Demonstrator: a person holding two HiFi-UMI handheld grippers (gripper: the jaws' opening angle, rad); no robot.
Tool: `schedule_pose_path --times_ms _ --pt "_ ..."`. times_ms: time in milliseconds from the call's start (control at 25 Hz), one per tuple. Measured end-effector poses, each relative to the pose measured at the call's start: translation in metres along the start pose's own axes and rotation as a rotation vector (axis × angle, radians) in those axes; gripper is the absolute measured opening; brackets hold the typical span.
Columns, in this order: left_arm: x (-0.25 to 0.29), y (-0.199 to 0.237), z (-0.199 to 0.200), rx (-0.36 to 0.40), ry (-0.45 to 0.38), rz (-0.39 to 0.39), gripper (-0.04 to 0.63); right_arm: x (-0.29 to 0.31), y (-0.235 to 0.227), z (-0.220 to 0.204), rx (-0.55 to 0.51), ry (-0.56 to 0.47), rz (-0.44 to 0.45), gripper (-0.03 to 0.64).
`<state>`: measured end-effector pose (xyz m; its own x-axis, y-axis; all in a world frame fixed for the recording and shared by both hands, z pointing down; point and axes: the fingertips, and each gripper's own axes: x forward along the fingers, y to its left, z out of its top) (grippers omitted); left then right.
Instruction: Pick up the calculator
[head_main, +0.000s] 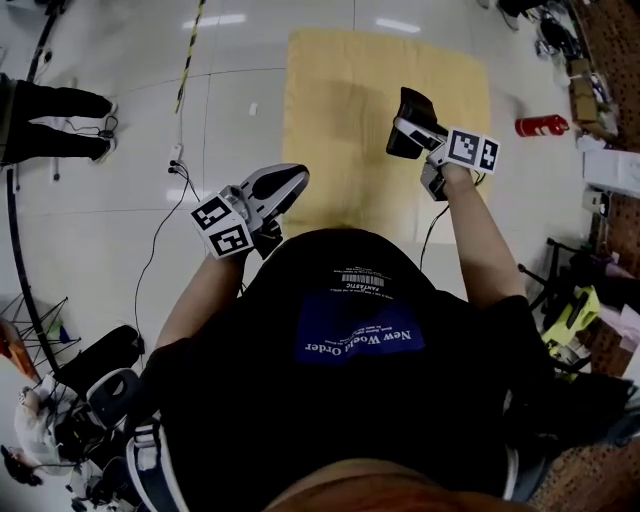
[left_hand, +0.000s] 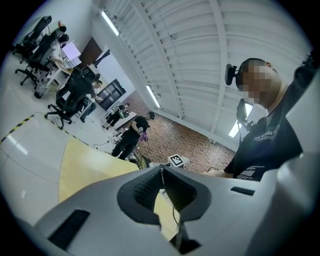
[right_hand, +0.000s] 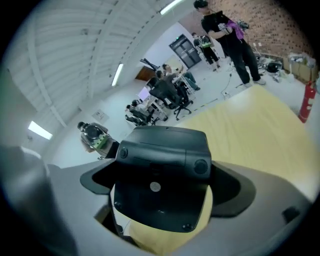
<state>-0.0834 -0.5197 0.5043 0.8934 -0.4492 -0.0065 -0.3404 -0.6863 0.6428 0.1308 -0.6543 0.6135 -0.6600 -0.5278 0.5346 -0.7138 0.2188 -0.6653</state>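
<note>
The black calculator (right_hand: 159, 192) is clamped between my right gripper's (right_hand: 162, 189) grey fingers (right_hand: 240, 192), its underside with small screws and feet turned toward the camera. In the head view the calculator (head_main: 410, 112) is held up over the pale yellow tabletop (head_main: 345, 120), with my right gripper (head_main: 408, 132) shut on it at arm's length. My left gripper (head_main: 283, 187) hovers lower, at the table's near left edge. Its ribbed pads (left_hand: 148, 189) meet at the tips with nothing between them. The left gripper (left_hand: 161, 172) points up toward the ceiling.
A red fire extinguisher (head_main: 541, 125) lies on the floor right of the table. Someone's dark-trousered legs (head_main: 55, 120) show at the far left. A cable (head_main: 160, 225) trails across the white floor. Office chairs (right_hand: 167, 97) and standing people (right_hand: 235, 35) are further off.
</note>
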Motion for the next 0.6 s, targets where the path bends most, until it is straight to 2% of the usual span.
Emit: schedule_pose_path --times_ms 160,320,480,600 --pt "0.005 -0.014 0.013 0.027 -0.006 -0.021 0.008 -0.041 0.060 0.023 -0.017 -0.089 0.155 0.566" --pt "0.011 -0.038 0.027 0.065 -0.018 -0.037 0.008 -0.093 0.121 0.041 0.013 -0.192 0.361 0.566" --pt "0.021 -0.056 0.046 0.116 -0.039 -0.054 0.008 -0.147 0.161 0.069 -0.036 -0.308 0.502 0.566" --pt "0.024 -0.069 0.064 0.152 -0.060 -0.066 0.008 -0.181 0.185 0.084 -0.032 -0.377 0.588 0.566"
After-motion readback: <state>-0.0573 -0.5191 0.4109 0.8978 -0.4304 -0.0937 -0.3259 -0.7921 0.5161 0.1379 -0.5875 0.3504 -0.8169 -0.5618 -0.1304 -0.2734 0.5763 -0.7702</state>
